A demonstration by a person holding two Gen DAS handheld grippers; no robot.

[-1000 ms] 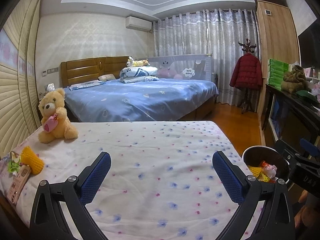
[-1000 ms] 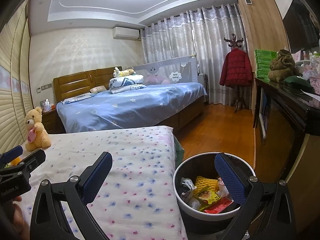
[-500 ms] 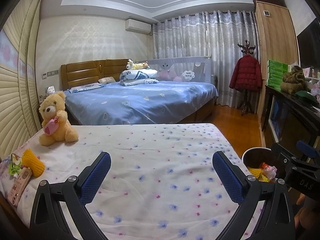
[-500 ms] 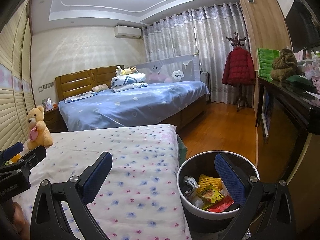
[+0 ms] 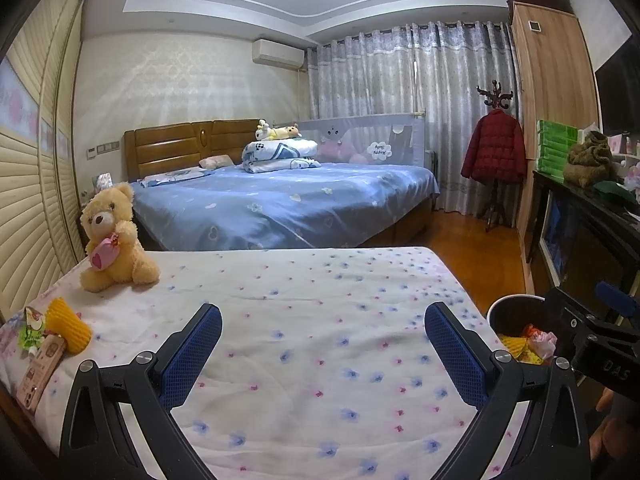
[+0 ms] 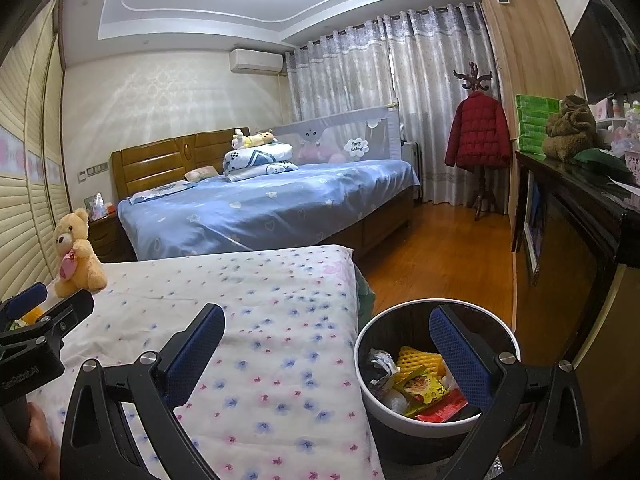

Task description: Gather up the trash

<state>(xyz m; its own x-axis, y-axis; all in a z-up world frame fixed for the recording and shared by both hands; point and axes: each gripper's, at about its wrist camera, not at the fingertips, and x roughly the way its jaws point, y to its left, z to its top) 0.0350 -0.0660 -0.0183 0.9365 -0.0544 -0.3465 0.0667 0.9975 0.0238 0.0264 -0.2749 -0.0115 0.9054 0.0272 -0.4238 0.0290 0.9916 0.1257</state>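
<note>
Over the last second both views have drifted slightly, the empty wide-jawed left gripper (image 5: 322, 346) and right gripper (image 6: 326, 350) idle, so the yellow foam net (image 5: 66, 326) and wrappers still await the round white-rimmed bin (image 6: 436, 420).

Both wrist views low over floral bed (image 5: 320, 320), facing headboard wall; bin (image 6: 436, 420) apparently shared.

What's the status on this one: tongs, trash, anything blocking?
Left tongs and right tongs open, empty. Yellow foam net and wrappers wait on floral bed; bin part-filled. Path clear; teddy bear nearby.
</note>
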